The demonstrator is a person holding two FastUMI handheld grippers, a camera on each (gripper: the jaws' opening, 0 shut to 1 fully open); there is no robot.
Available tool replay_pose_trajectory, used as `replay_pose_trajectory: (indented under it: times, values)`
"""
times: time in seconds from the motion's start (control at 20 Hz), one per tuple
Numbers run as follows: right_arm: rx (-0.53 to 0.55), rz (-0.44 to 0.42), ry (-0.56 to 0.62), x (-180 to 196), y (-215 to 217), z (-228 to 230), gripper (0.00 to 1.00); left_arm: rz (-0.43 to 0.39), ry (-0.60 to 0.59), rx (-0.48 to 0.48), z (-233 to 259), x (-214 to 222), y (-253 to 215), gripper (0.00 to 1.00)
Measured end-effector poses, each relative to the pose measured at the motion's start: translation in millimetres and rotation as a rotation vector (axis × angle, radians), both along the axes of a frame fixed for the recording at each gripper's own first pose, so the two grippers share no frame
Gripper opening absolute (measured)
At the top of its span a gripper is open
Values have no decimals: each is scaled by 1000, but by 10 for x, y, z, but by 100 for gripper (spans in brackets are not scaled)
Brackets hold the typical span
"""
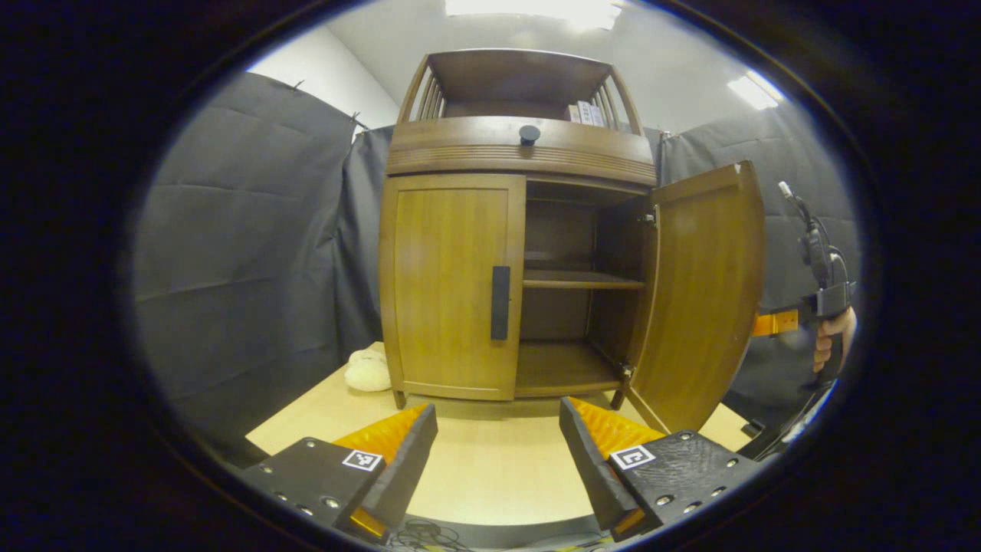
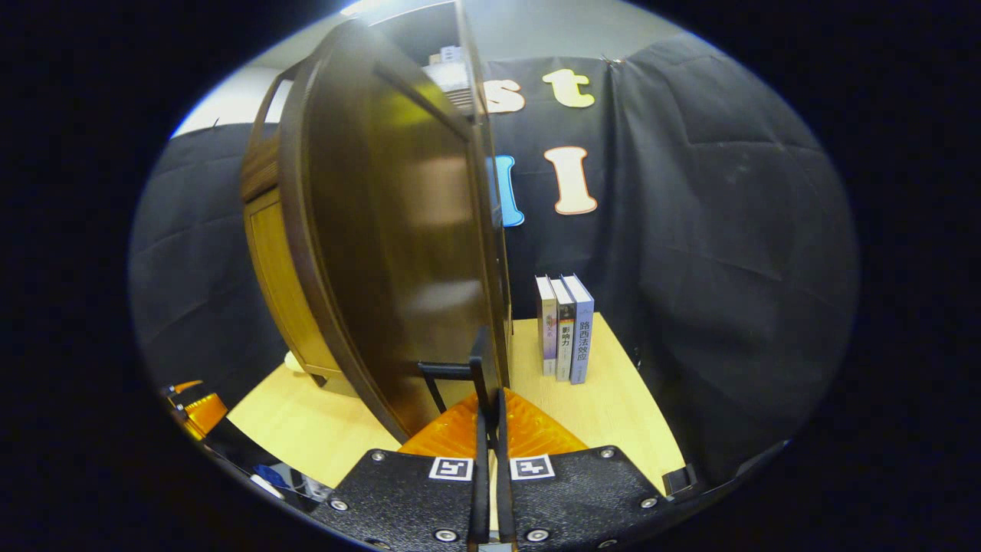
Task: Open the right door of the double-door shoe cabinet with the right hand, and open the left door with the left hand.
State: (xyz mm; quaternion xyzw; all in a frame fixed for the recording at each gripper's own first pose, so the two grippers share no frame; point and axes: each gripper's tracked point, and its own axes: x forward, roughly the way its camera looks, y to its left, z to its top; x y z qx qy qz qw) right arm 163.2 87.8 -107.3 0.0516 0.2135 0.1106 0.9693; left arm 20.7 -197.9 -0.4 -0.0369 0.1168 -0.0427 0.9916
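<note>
on the table [image 1: 490, 468], right door [image 1: 701, 295] ajar, upright; right gripper [image 2: 490, 410] jaws pinching its handle [image 2: 481, 368], left gripper [image 1: 498, 452] jaws wide, empty

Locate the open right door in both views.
Left gripper view: right door swung open right of centre, outer face toward the camera.
Right gripper view: it stands edge-on left of centre; the right gripper is shut on its handle.
Shared landmark: the closed left door.
</note>
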Motion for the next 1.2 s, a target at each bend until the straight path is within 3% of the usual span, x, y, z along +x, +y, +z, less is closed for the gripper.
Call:
replay_pose_trajectory:
  times: [0.1, 0.25, 0.45, 0.7, 0.75, 0.8, 0.9, 0.95, 1.0, 1.05, 1.15, 1.2]
  values:
    - [5, 18, -7, 25, -57, 45, 4, 27, 1, -6, 62, -89, -287, 97]
    - [96, 84, 6, -52, 114, 71, 4, 67, -22, 19, 107, -362, -522, 97]
    - [54, 140, -33, -11, 15, 61, 4, 102, -2, 68, 92, -675, -764, 97]
    - [75, 158, -41, -14, 62, 79, 4, 162, 32, 65, -11, -1010, -783, 97]
    - [74, 158, -37, -19, 55, 63, 4, 166, 43, 61, -43, -1053, -792, 92]
    - [70, 162, -37, -25, 46, 51, 4, 168, 41, 58, -36, -1050, -801, 98]
    - [60, 177, -44, -42, 31, 55, 4, 176, 33, 53, -19, -1003, -774, 97]
    - [60, 181, -45, -56, 29, 39, 4, 178, 34, 49, -35, -978, -758, 92]
    - [64, 181, -45, -76, 26, 44, 4, 179, 32, 46, -29, -918, -738, 92]
    - [71, 179, -40, -90, 33, 35, 4, 175, 25, 45, -13, -875, -712, 98]
    - [77, 158, -19, -146, -4, -4, 3, 168, 7, 55, 57, -717, -637, 98]
    - [84, 152, -13, -176, -25, 2, 3, 162, -6, 59, 109, -610, -598, 92]
